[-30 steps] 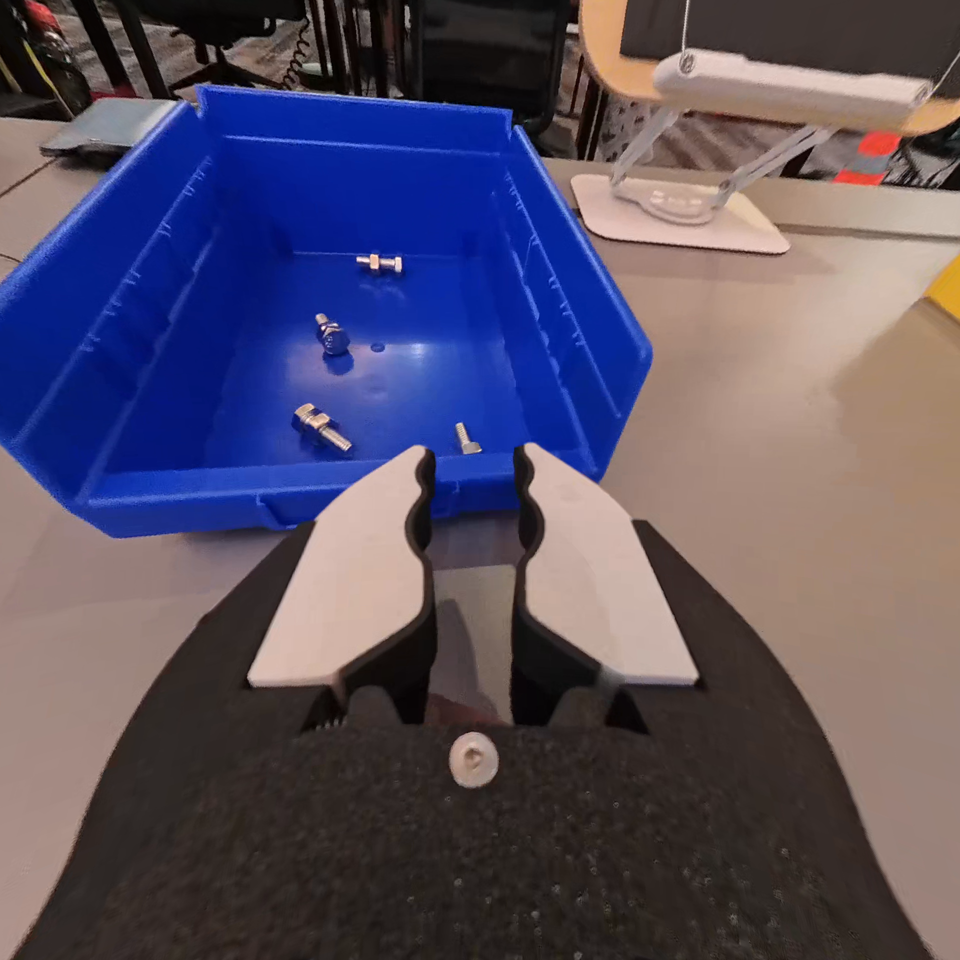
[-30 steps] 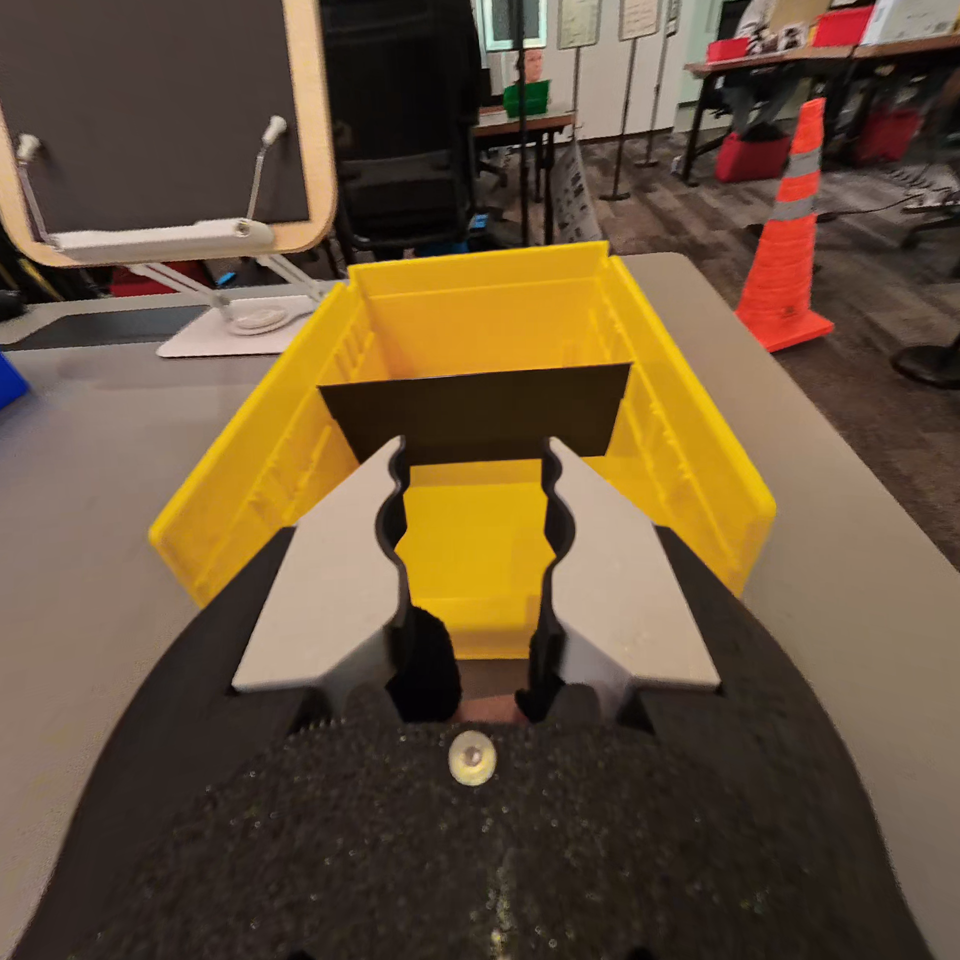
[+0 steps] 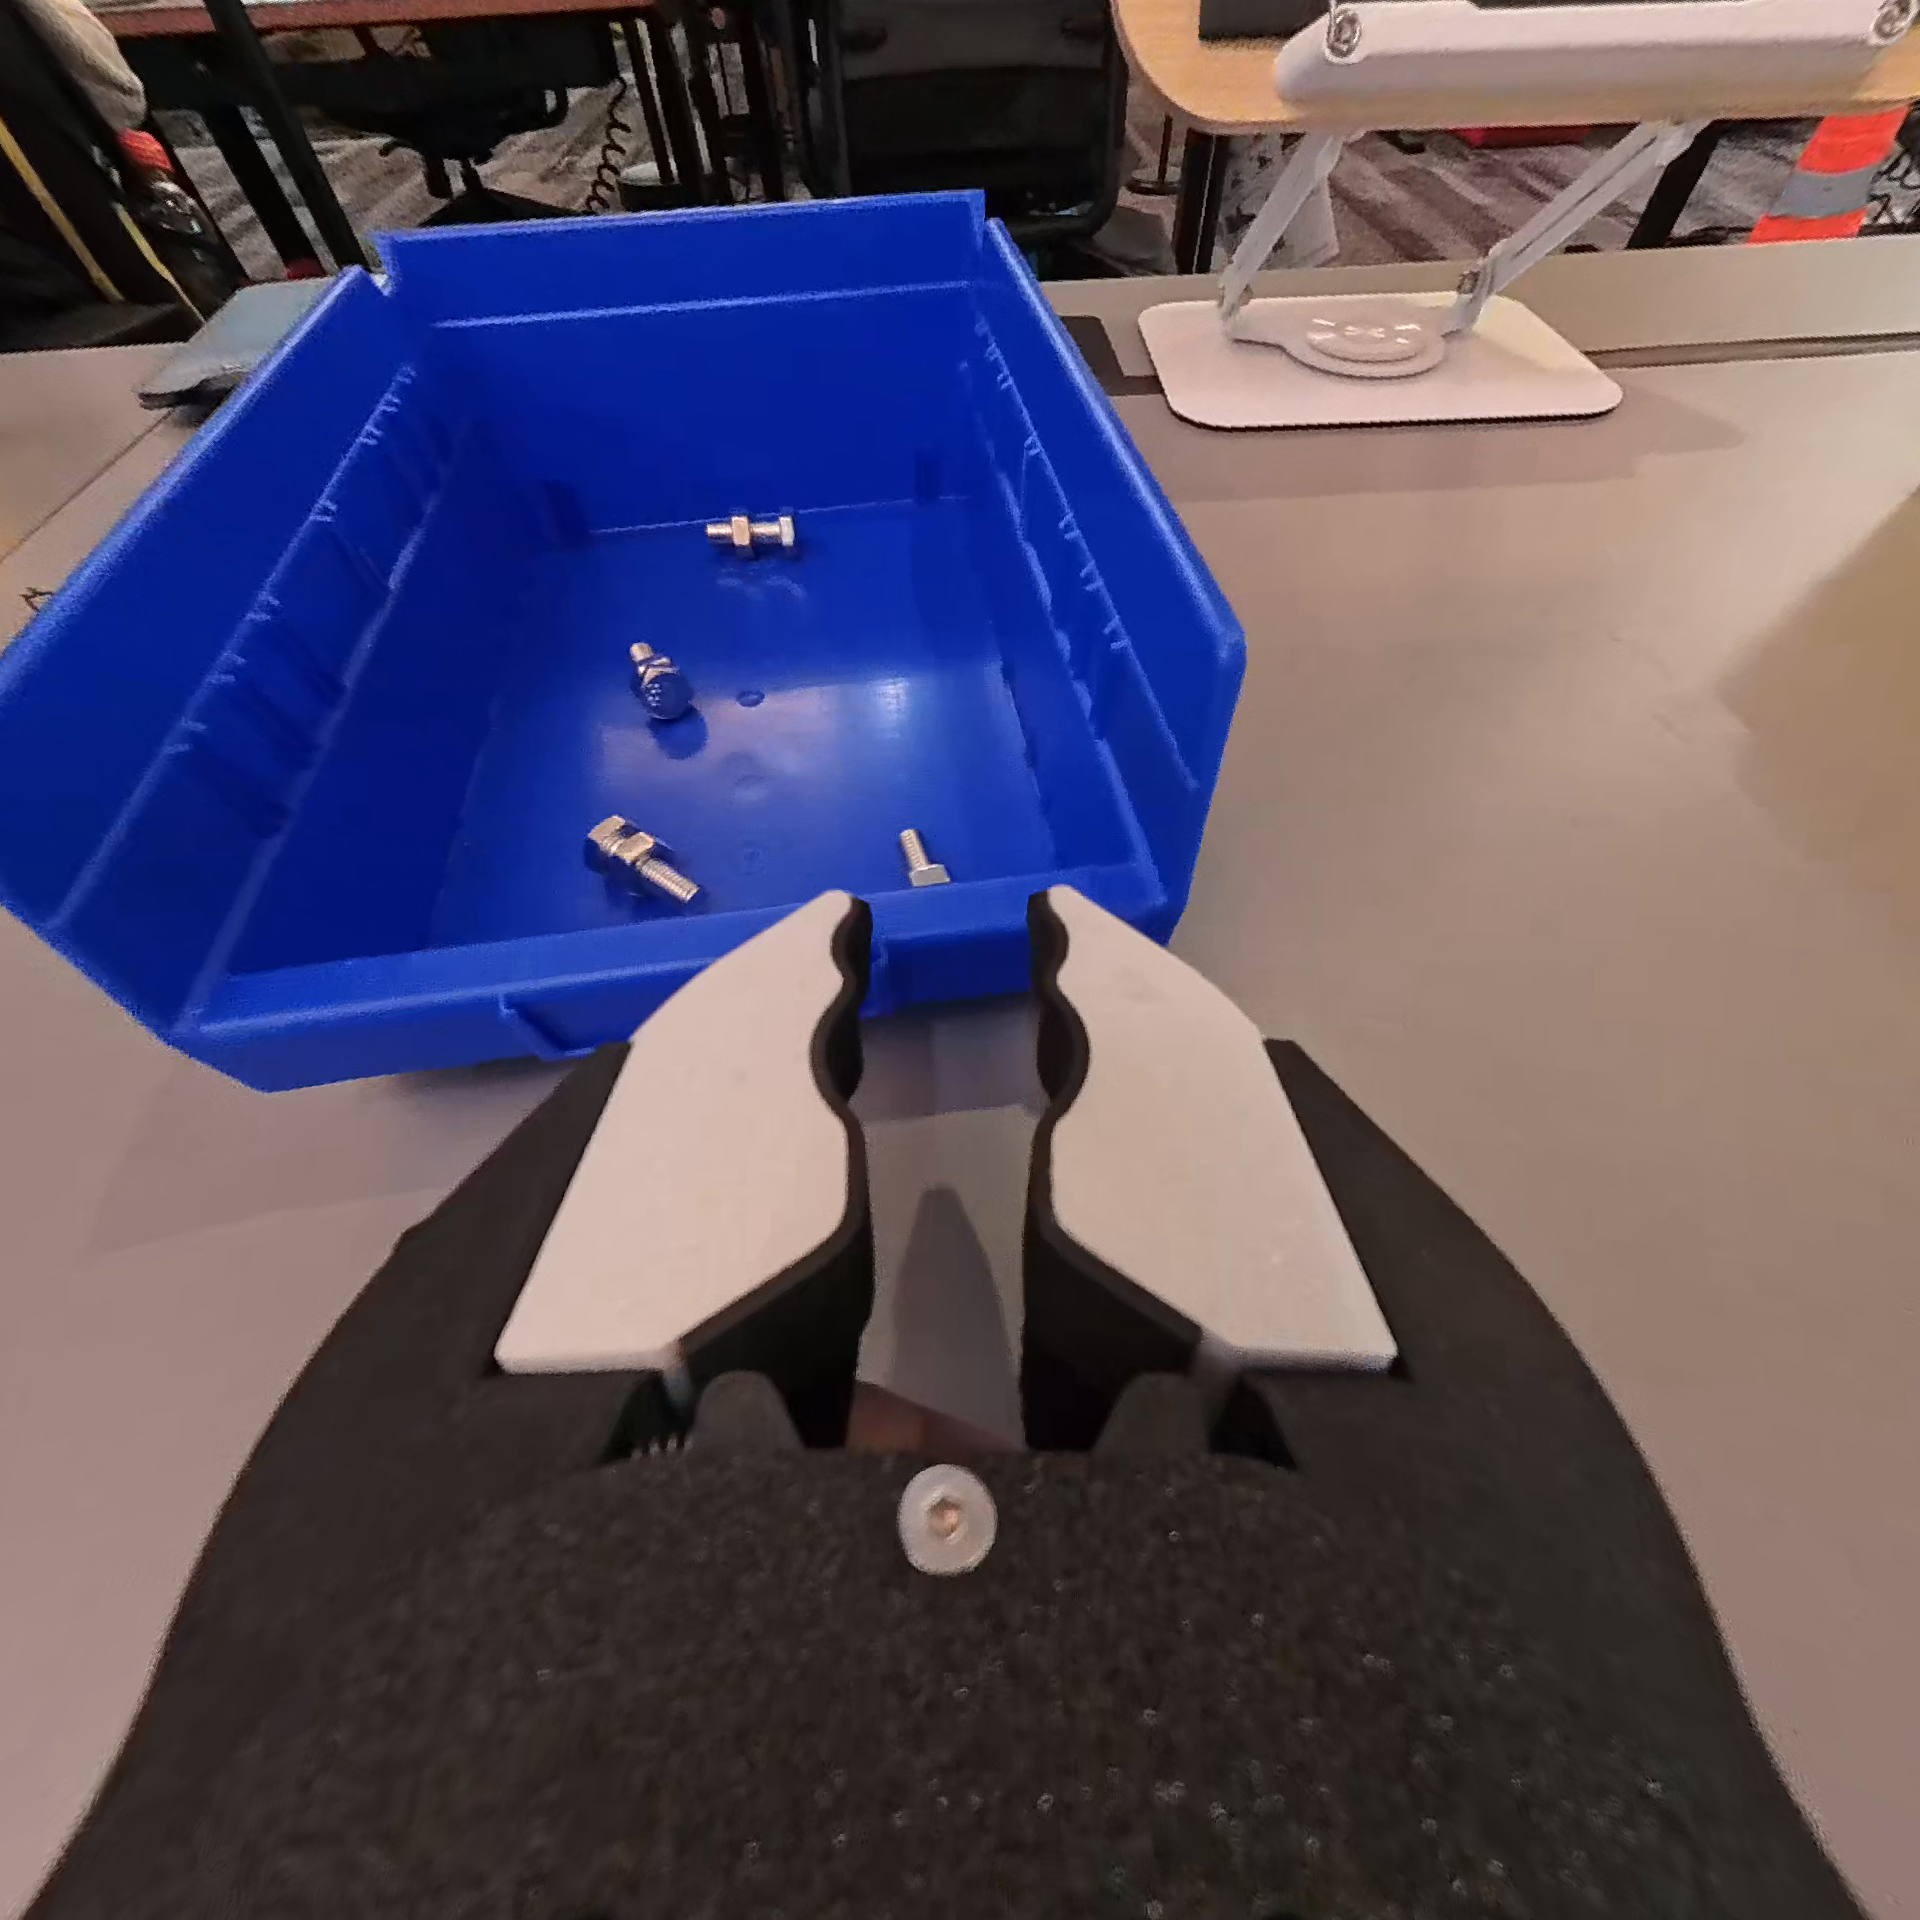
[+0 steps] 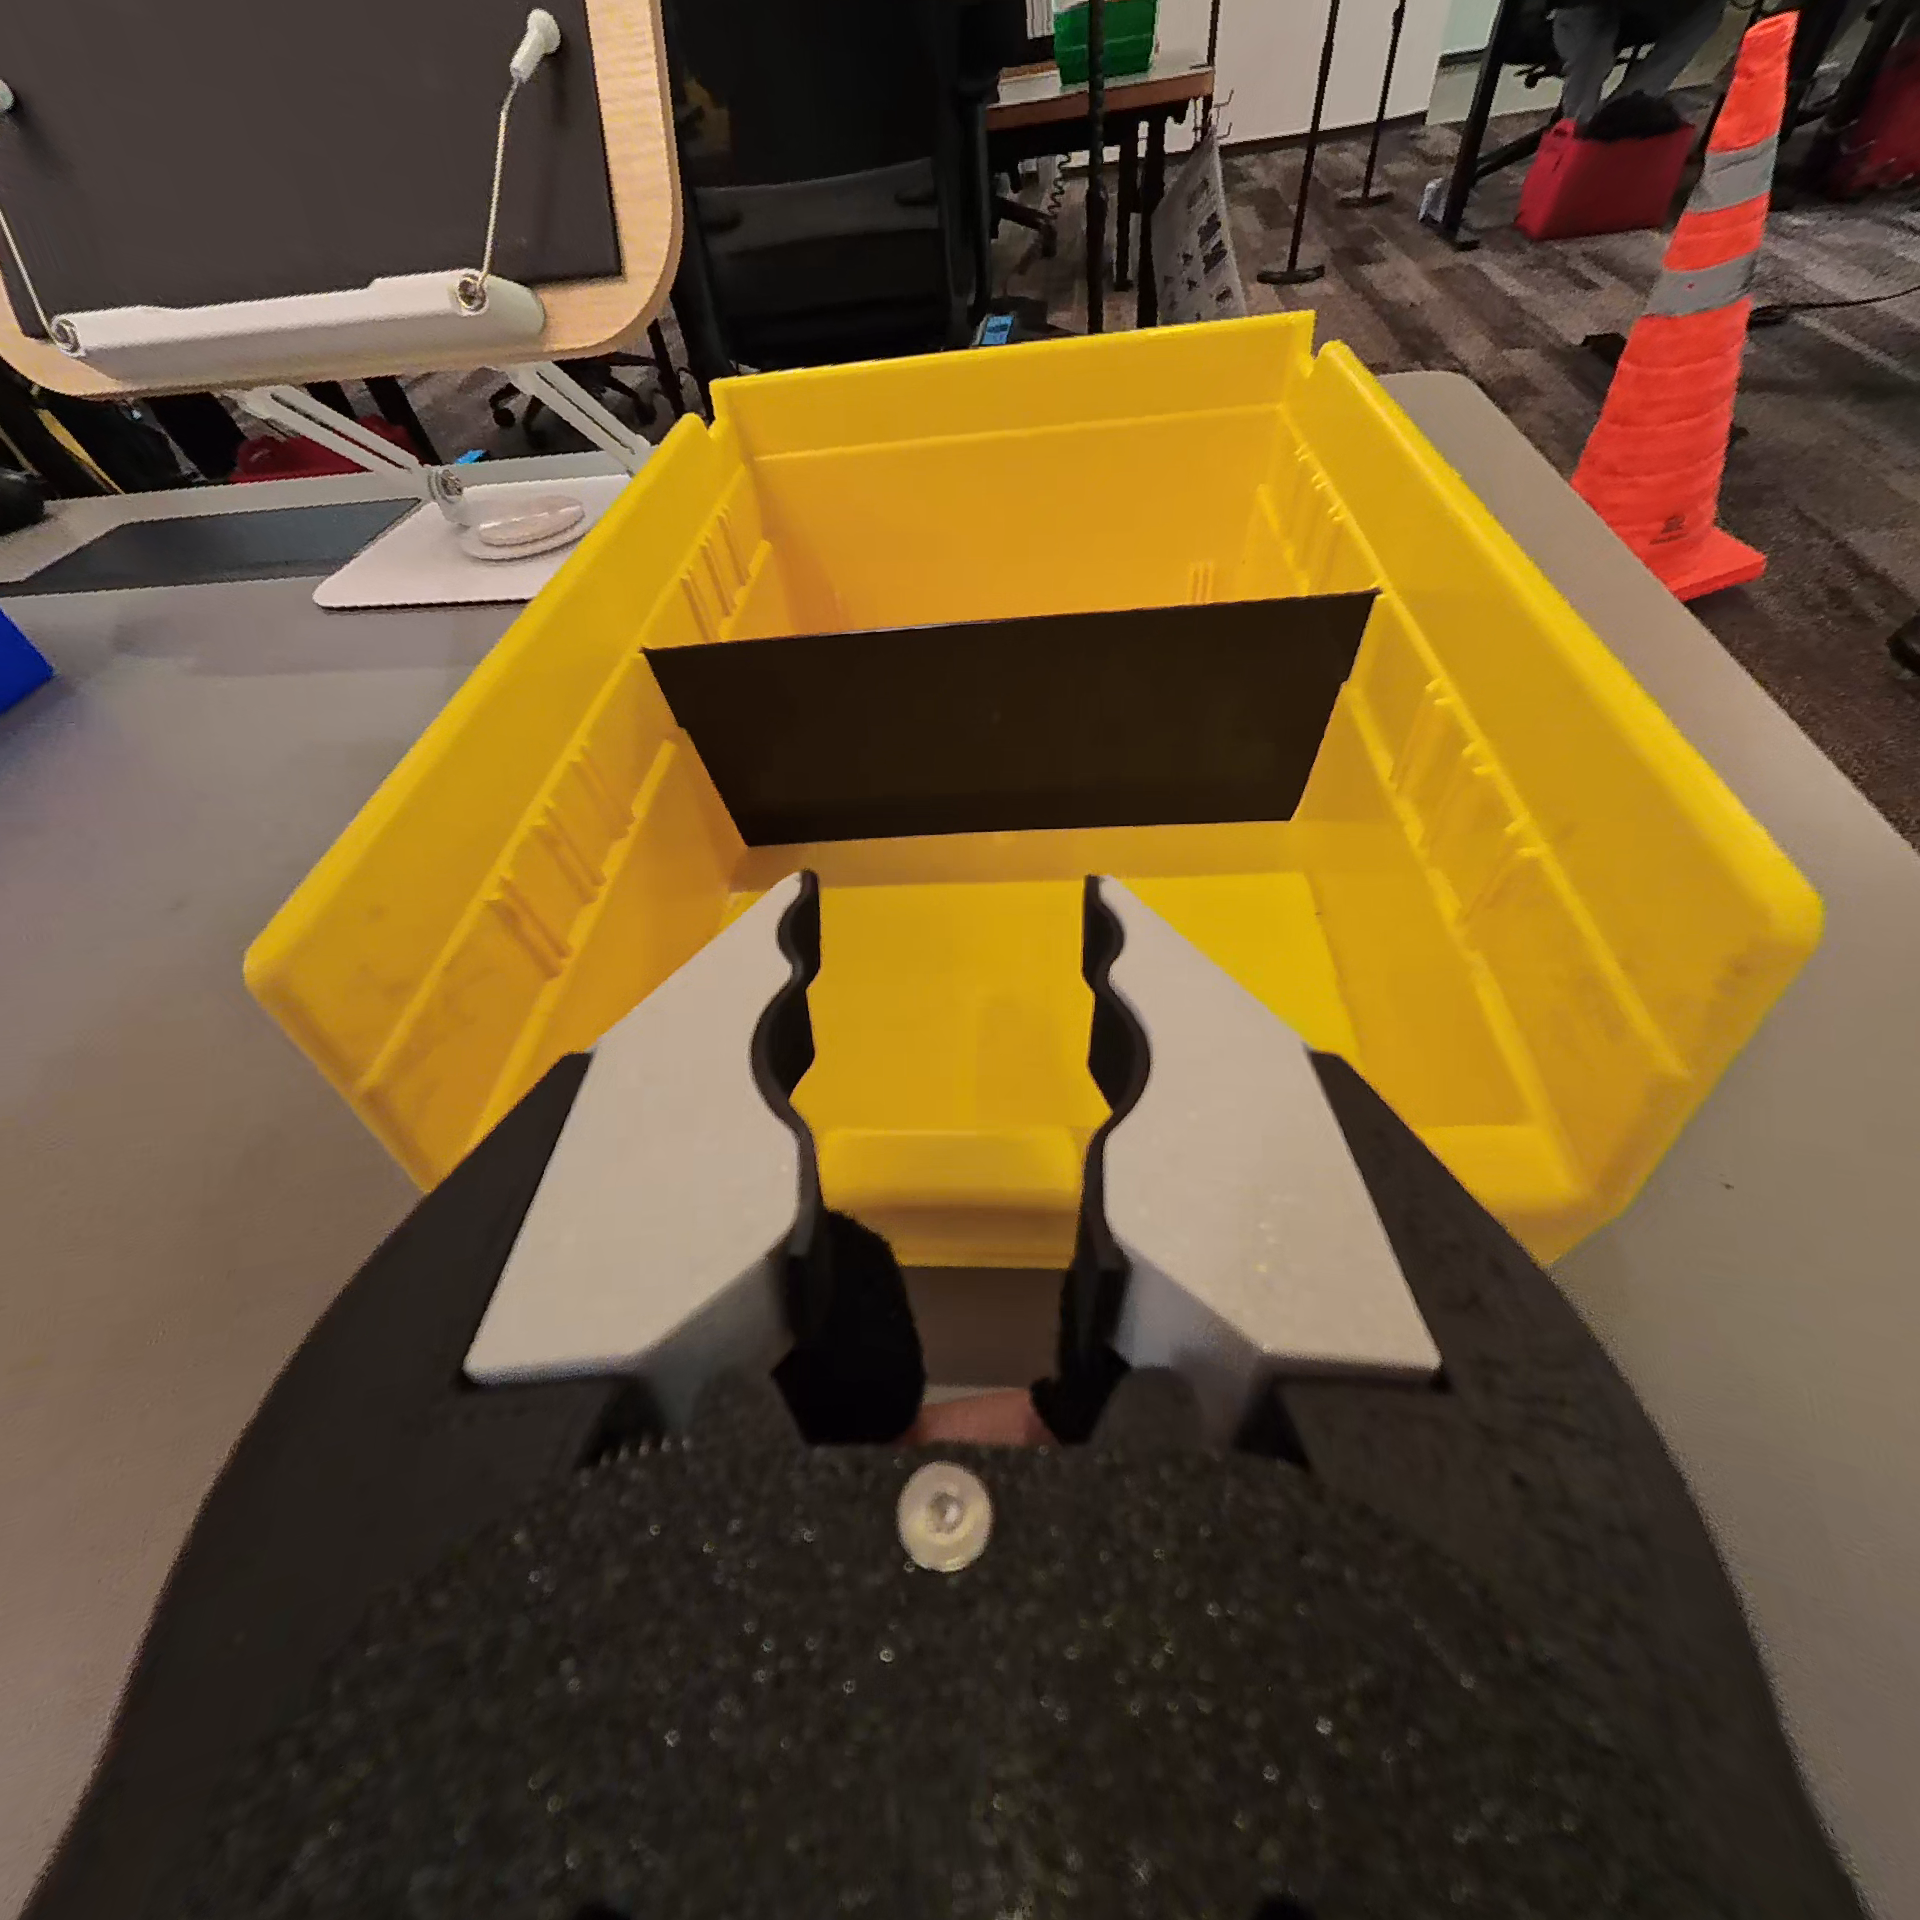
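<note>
Both tongs are parted and grasp nothing: just beyond the left gripper [image 3: 945, 914] a blue bin [image 3: 312, 727] holds four bolts, the nearest [image 3: 921, 860] pointing its shank away from the tips, while ahead of the right gripper [image 4: 948, 883] the yellow bin [image 4: 468, 883] with its black divider [image 4: 1008, 717] shows none.

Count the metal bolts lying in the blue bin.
4, all in the blue bin: one by the far wall, one mid-floor, one near-left, one small bolt at the front lip. None appear hidden.
</note>
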`<state>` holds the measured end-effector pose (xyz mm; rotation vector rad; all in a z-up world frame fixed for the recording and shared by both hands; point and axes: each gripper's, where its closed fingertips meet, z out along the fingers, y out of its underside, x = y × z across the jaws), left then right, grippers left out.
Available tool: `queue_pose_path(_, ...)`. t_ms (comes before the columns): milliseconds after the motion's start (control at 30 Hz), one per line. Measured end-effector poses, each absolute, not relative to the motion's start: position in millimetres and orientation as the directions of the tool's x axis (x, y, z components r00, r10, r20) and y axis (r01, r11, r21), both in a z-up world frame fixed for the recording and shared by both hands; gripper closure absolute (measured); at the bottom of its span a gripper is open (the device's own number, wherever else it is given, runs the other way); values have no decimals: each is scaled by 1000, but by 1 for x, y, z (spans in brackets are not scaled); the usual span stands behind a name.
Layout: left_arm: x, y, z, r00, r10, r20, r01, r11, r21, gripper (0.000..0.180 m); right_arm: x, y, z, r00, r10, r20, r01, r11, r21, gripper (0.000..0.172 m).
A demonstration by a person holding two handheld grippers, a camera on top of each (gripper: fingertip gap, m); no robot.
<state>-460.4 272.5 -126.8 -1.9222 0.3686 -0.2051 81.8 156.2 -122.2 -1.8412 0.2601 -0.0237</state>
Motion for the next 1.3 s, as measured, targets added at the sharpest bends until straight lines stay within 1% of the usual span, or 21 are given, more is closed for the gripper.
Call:
queue_pose_path(167, -459, 272, -128, 934, -358, 16, -120, -355, -927, 152, 80, 157, -123, 978, -189, -91, -141, -270, -952, 122)
queue_pose_path(267, -458, 272, -130, 930, -367, -3, -144, -356, -923, 151, 81, 156, -122, 977, -193, -86, -137, -268, -954, 122)
queue_pose_path(333, -461, 273, -128, 931, -355, -85, -209, -326, -922, 149, 81, 156, -122, 977, -191, -98, -147, -268, -952, 122)
queue_pose_path(400, -464, 274, -121, 915, -329, -232, -322, -251, -913, 147, 81, 156, -123, 976, -189, -108, -157, -270, -950, 122)
queue_pose_path(467, -464, 275, -115, 902, -279, -330, -388, -189, -902, 146, 81, 156, -125, 976, -188, -111, -160, -276, -948, 121)
queue_pose_path(533, -459, 274, -115, 890, -283, -358, -415, -173, -893, 139, 81, 156, -126, 976, -188, -111, -162, -281, -946, 121)
queue_pose_path(600, -454, 274, -115, 890, -295, -347, -408, -180, -895, 135, 81, 156, -126, 975, -188, -117, -167, -279, -946, 121)
queue_pose_path(700, -452, 277, -107, 904, -296, -307, -370, -186, -910, 138, 84, 156, -126, 973, -194, -124, -176, -280, -944, 121)
queue_pose_path(800, -461, 287, -98, 925, -300, -233, -317, -275, -908, 136, 86, 156, -128, 971, -201, -128, -182, -283, -942, 122)
queue_pose_path(867, -461, 293, -106, 920, -368, -137, -292, -410, -864, 121, 87, 156, -128, 971, -201, -131, -186, -285, -940, 122)
queue_pose_path(900, -464, 297, -111, 922, -374, -100, -286, -482, -828, 120, 88, 155, -128, 970, -203, -137, -192, -284, -939, 122)
queue_pose_path(967, -474, 311, -111, 935, -348, -62, -261, -561, -785, 125, 89, 155, -127, 967, -202, -157, -210, -276, -938, 122)
queue_pose_path(1033, -476, 327, -106, 923, -378, -72, -296, -577, -762, 124, 88, 155, -126, 964, -198, -176, -226, -269, -936, 122)
queue_pose_path(1133, -486, 360, -104, 886, -410, -217, -431, -556, -711, 124, 87, 155, -126, 963, -187, -196, -242, -270, -932, 121)
queue_pose_path(1167, -489, 370, -108, 879, -414, -235, -452, -570, -686, 124, 86, 155, -126, 962, -184, -200, -245, -270, -931, 122)
queue_pose_path(1300, -487, 402, -137, 905, -400, -144, -403, -704, -584, 124, 84, 155, -127, 960, -173, -219, -260, -272, -927, 122)
